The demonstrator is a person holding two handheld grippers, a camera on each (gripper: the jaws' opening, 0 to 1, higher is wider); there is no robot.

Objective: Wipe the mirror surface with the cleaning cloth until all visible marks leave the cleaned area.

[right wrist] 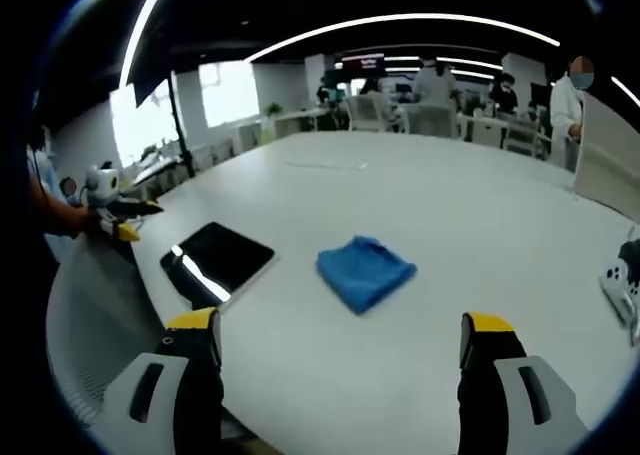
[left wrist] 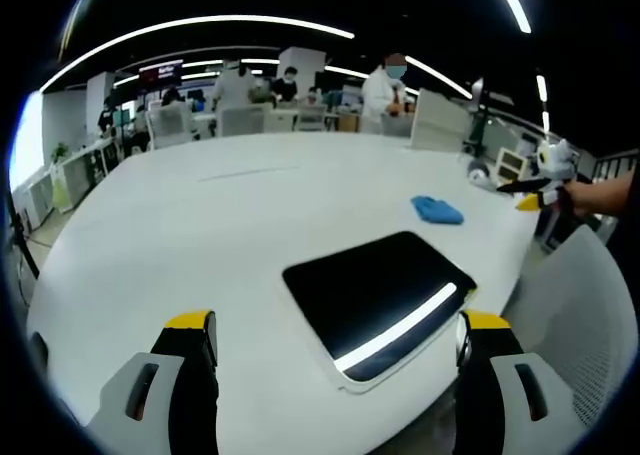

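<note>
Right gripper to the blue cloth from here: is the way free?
Probably yes. The blue cloth lies on bare white table ahead of the right gripper, whose jaws stand open. The mirror sits apart to one side, not between them.

No readable text, label or sign.

In the left gripper view, the right gripper (left wrist: 540,190) at the right edge of the frame is small and seen side-on, so the set of its jaws cannot be read, and the hand (left wrist: 600,193) holding it is cut off by the frame edge. In the right gripper view, a white object (right wrist: 625,280) at the right edge is cut off and cannot be identified. The people (left wrist: 385,90) along the top of the left gripper view are too small to make out.
</note>
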